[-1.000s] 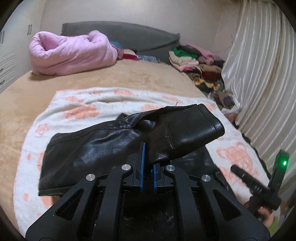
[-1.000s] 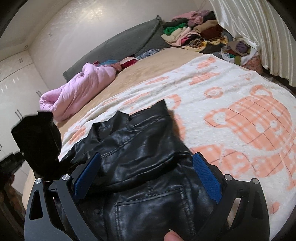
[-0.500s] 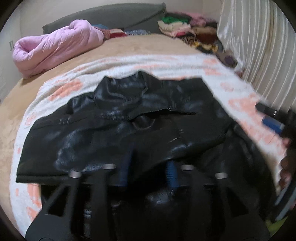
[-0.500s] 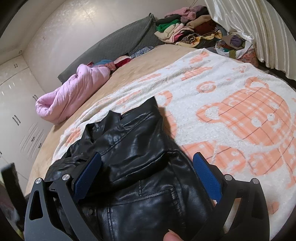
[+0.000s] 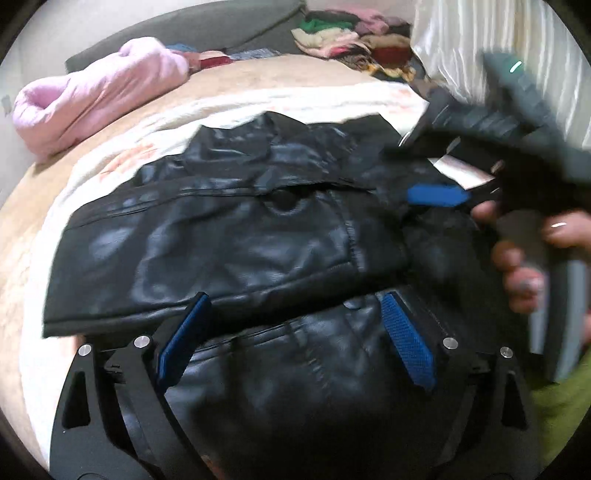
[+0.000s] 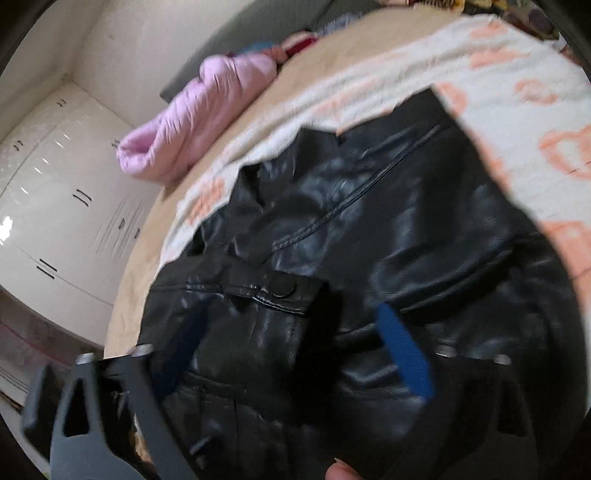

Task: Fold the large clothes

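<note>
A black leather jacket (image 5: 229,243) lies on a white and orange blanket (image 5: 122,147) on the bed, one sleeve folded across its body. My left gripper (image 5: 291,332) is open and empty just above the jacket's lower part. My right gripper (image 6: 291,339) is open over the jacket (image 6: 388,229), near its snap button. It also shows in the left wrist view (image 5: 517,147) at the right, blurred, above the jacket's right edge, with one blue pad (image 5: 436,195) visible.
A pink quilt (image 5: 96,92) lies rolled at the bed's far left. A pile of clothes (image 5: 351,33) sits at the far right, next to a pale curtain (image 5: 461,44). White cupboards (image 6: 48,206) stand left of the bed.
My left gripper let go of the sleeve, which now lies folded across the jacket, and opened wide. My right gripper swung left over the jacket.
</note>
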The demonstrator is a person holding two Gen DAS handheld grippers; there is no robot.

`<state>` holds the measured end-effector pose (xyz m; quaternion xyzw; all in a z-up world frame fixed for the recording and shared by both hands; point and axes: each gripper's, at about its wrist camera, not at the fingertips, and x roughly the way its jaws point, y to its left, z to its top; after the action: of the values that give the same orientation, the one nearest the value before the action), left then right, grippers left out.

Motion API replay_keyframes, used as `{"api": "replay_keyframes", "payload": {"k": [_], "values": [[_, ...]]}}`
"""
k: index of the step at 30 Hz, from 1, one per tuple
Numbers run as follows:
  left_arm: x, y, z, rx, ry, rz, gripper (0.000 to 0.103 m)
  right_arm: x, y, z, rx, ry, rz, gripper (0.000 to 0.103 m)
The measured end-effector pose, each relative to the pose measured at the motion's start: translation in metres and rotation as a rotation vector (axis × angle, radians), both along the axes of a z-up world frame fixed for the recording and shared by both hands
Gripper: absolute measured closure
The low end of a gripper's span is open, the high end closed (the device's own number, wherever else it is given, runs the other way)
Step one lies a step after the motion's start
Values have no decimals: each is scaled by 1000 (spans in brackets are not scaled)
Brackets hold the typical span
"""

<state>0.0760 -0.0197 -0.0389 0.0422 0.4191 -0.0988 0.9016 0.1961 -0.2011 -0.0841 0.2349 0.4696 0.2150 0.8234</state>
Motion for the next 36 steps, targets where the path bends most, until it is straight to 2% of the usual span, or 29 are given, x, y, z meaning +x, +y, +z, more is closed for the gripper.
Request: {"api": "replay_keyframes", "payload": {"k": [4,6,7,9,11,13,15,18,20,22,26,33,36], "values": [[-2,50,23,-50,-41,104,14,19,20,-13,16,71,9,33],[0,86,35,-65,-72,200,13,22,28,-13,-21,65,8,55],[1,101,38,-79,-77,244,10,22,32,-10,-31,43,20,59],[3,135,45,-119,-80,342,10,17,42,8,-67,-47,46,78],[6,172,49,-176,-74,437,10,9,54,38,-135,-180,77,83],[5,196,52,-202,-71,503,10,8,63,62,-139,-263,106,94],[6,216,56,-244,-76,550,10,6,69,94,-158,-355,142,94],[7,227,63,-268,-97,577,10,0,67,138,-241,-495,164,94],[11,229,65,-278,-104,573,10,-2,57,155,-293,-555,156,94],[19,223,64,-283,-99,563,10,-1,47,161,-342,-576,138,94],[40,204,59,-283,-79,509,10,8,22,144,-370,-516,111,94],[86,158,40,-252,-11,385,10,10,9,107,-389,-448,87,94],[100,146,32,-245,9,353,25,11,11,102,-393,-431,83,94]]}}
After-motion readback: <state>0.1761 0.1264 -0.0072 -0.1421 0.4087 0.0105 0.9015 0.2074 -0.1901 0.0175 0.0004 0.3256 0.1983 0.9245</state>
